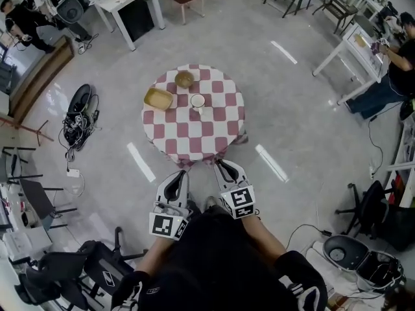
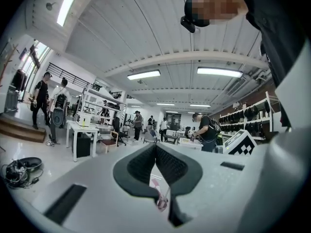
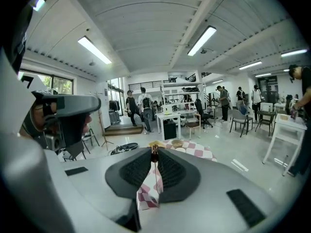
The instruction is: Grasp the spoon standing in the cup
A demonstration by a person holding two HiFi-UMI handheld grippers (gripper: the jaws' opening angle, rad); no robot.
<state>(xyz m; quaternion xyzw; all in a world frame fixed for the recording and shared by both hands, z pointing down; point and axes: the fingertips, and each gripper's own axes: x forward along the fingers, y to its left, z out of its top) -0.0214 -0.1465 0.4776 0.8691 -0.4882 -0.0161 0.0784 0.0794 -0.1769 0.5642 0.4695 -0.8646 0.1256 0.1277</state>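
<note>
One spoon is the target. It should handle as a light, stiff, smooth thing, apt to tip against the rim and to drag its cup over if pulled sideways. The soundest hold is judged to be across the handle above the rim, lifting straight up. From here the spoon is too small to make out. Only its white cup shows, just to the 12 o'clock side of centre on the round, red-and-white checked table. Left to right on the cloth: tan tray at 10 o'clock, brown bowl near 12 o'clock, then the cup. Left gripper: fingers closed tip to tip, empty. Right gripper: fingers a narrow slit apart, empty. Both hang off the table's 6 o'clock edge, well apart from the cup.
</note>
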